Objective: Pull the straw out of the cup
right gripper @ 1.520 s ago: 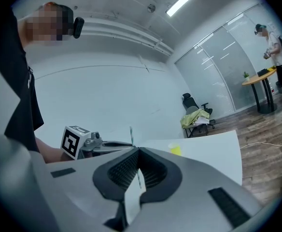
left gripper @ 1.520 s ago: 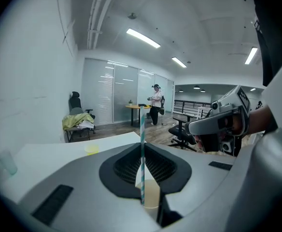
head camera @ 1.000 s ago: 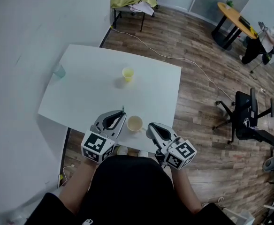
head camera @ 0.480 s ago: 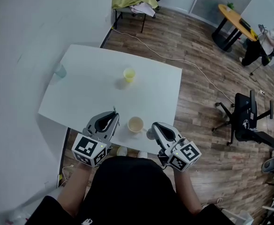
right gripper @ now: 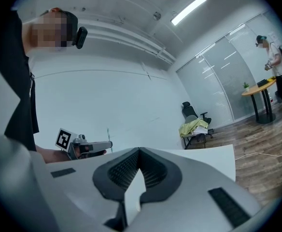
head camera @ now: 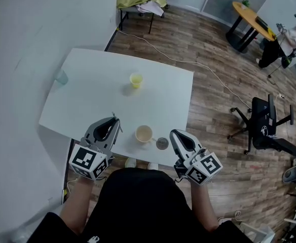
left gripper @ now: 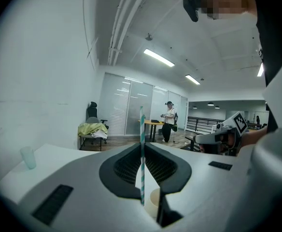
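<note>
A thin green-and-white striped straw (left gripper: 142,124) stands upright between the jaws of my left gripper (left gripper: 143,146), which is shut on it. In the head view the left gripper (head camera: 113,121) sits over the table's front edge, left of the open beige cup (head camera: 144,133), and the straw (head camera: 113,116) pokes up at its tips, clear of the cup. A bit of the cup (left gripper: 153,202) shows through the gap under the left jaws. My right gripper (head camera: 175,134) hangs to the cup's right, off the table (head camera: 87,100); its jaws meet at the tips with nothing between them (right gripper: 140,151).
A yellow cup (head camera: 136,80) stands mid-table and a pale teal cup (head camera: 62,77) at the far left edge. A small dark round object (head camera: 161,144) lies by the table's front edge. Office chair (head camera: 262,123), a floor cable, and a person at a round table (head camera: 249,16) lie beyond.
My left gripper has moved left and back with the straw, away from the beige cup. My right gripper has drawn back to the right, uncovering the small dark round object.
</note>
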